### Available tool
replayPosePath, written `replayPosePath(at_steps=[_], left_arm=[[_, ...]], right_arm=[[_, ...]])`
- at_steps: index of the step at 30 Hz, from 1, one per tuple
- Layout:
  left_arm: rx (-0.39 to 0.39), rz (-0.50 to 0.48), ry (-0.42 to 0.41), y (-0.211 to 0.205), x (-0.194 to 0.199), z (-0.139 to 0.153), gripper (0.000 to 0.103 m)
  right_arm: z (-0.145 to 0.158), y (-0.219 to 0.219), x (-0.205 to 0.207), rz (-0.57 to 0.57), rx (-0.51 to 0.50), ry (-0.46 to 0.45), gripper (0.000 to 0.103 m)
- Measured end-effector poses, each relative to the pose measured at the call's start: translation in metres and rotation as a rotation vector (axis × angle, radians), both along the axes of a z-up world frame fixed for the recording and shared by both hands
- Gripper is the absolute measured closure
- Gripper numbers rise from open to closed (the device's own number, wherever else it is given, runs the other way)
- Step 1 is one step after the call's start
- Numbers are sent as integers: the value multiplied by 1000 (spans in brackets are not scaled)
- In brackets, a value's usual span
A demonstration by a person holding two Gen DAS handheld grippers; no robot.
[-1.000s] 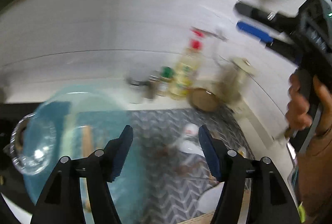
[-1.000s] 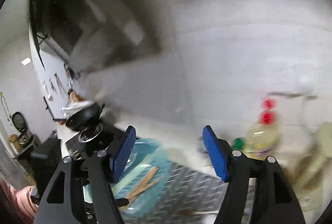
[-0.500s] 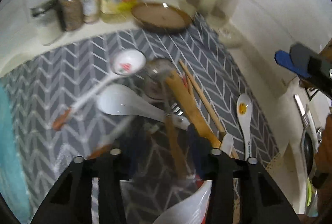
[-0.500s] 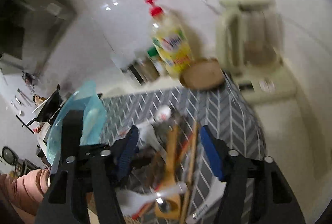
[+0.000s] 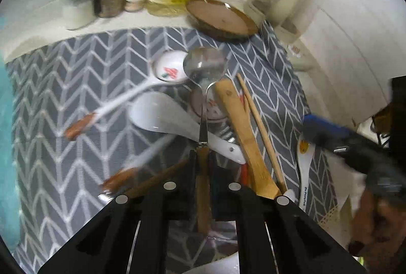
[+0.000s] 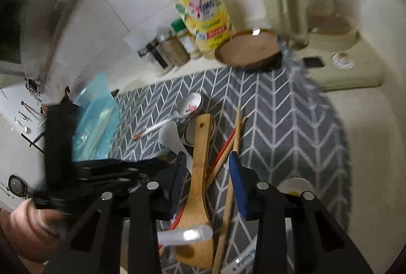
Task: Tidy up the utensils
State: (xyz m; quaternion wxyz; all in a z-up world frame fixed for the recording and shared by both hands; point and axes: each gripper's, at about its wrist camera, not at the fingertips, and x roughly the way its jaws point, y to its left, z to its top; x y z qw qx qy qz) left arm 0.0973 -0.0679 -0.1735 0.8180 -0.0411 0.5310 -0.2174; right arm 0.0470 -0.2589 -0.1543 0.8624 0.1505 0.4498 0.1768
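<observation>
On the grey chevron mat (image 5: 83,86) covering the counter lies a heap of utensils. In the left wrist view, the left gripper (image 5: 202,167) has just been closing and its jaws now pinch the wooden handle of a steel spoon (image 5: 204,71), whose bowl points toward a brown dish (image 5: 220,20). In the right wrist view, the right gripper (image 6: 209,172) has also been closing, its jaws half spread around a wooden spatula (image 6: 199,172) and chopsticks (image 6: 234,144) without pressing them.
</observation>
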Motion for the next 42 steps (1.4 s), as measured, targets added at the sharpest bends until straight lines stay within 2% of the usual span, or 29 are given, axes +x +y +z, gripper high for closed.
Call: replayPosePath(at_steps=[4,6,10,15,19,20,21,25,29,33,36,39,42], left_arm=[[-33,47,-12,20,2,15,93],[-33,66,-37,29,4,22,93],[-50,93,-72,44,4,39,93],[-86,118,-103,59,2,67,93],[-98,133,-164,73,-3,97,93],[-102,139,-175,76,-5,102,93],[-104,141,-184,81,-6,108,93],[-116,164,-230,105,-11,132,93],[-137,210,-281,139,-21,163,93],[-121,263,-339,183,-30,193,93],[-64,321,-372,225,-36,203,93],[-21,373,-343,263,-33,192,93],[31,402,-266,294,-25,162,93]], right_arm=[[-27,25,18,59,-30,50,68],[-41,36,26,83,-60,71,83],[-40,42,27,88,-45,52,85],[-9,26,23,12,56,-23,86],[14,21,31,-28,103,-63,87],[22,23,32,-31,108,-81,94],[29,25,34,-32,118,-100,96],[55,41,39,-30,116,-174,96],[91,59,41,-17,160,-234,96],[143,98,42,64,262,-309,96],[167,141,52,155,348,-309,96],[162,196,65,243,358,-251,96],[130,246,78,292,365,-121,96]])
